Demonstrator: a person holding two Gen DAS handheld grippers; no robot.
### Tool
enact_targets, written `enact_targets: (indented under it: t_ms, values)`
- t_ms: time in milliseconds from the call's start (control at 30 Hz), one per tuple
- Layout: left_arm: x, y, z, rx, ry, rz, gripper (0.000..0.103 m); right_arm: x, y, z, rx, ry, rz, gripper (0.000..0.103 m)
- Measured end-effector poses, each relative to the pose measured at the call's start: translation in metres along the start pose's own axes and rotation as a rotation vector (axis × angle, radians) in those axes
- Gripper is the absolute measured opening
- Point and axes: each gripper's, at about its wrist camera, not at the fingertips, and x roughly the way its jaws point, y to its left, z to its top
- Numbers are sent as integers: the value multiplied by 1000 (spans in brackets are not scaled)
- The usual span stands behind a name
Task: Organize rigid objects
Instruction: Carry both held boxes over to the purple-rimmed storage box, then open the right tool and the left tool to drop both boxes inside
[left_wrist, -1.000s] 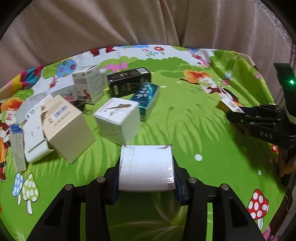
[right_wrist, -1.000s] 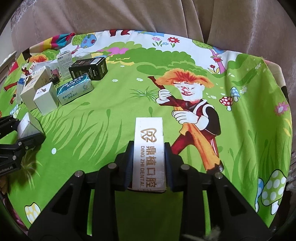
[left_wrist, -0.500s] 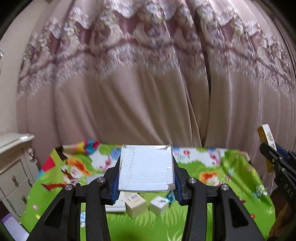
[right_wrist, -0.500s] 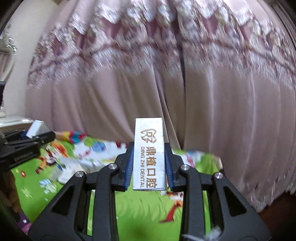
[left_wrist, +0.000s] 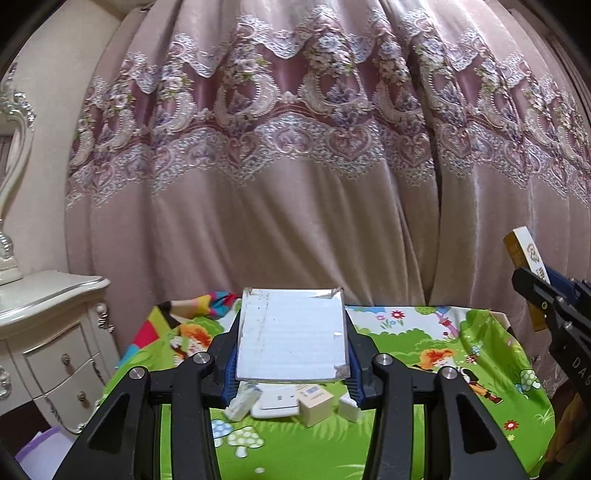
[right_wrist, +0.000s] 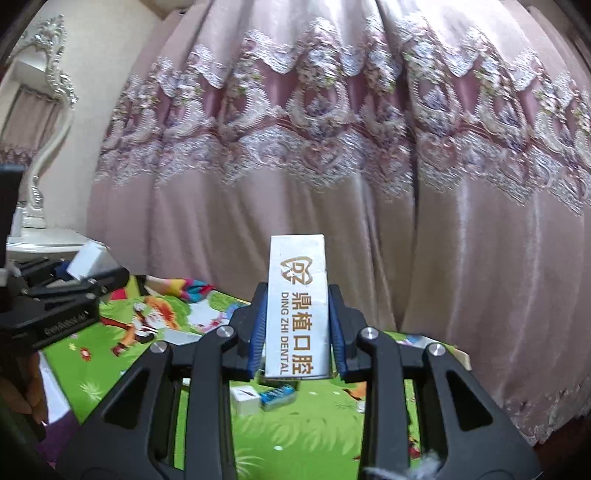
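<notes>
Here both grippers are held above the table (left_wrist: 436, 428), aimed roughly level at the pink lace-banded curtain (left_wrist: 295, 184), with open air ahead of and around each pair of jaws. The table's far edge lies below and beyond the left jaws, right against the curtain; its right edge drops off below the right gripper as the left camera sees it. Left of the left jaws stands a white dresser (left_wrist: 48, 339), just beside the table's left edge.

The left gripper (left_wrist: 291, 343) is clamped on a white box (left_wrist: 291, 336), the blue pads pressing its two side faces. The box's broad top face is up and it juts forward from the jaws, reaching just past the fingertips. Below the jaws, on the green cartoon cloth, a cluster of small boxes (left_wrist: 291, 404) lies close together, mostly white, one tan; how each sits is hard to make out.

The right gripper (right_wrist: 297, 321) is clenched on a narrow white carton (right_wrist: 297, 306) printed DING ZHI DENTAL. Its long axis runs straight forward along the fingers, the printed face up, the far end well past the fingertips. Under these jaws a white box (right_wrist: 245, 397) and a blue packet (right_wrist: 277, 395) lie side by side on the cloth. No containers are in sight.
</notes>
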Motion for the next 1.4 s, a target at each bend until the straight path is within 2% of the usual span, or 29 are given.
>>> enact_targets:
  t_ms: [133,267,300,367,567,800,1067,1400]
  values:
    - [-10,23,-3,-10,25,43,46,0,27,8,-19,7,98,34]
    - [-20,51,-15,-16,102,99,46,12,68,16,-52,89,266,34]
    - [-22,61,-19,-26,128,119,46,16,84,17,-69,127,331,34]
    - [-26,79,-27,-47,172,155,46,20,105,17,-87,163,407,34]
    - [-46,140,-55,-123,305,285,46,44,179,6,-163,392,655,34]
    - [-75,202,-99,-219,447,427,46,48,249,-20,-253,566,837,34]
    - [-86,247,-145,-331,559,483,46,42,317,-49,-416,650,952,34]
    - [-79,268,-165,-373,665,529,46,21,354,-82,-529,683,1054,34]
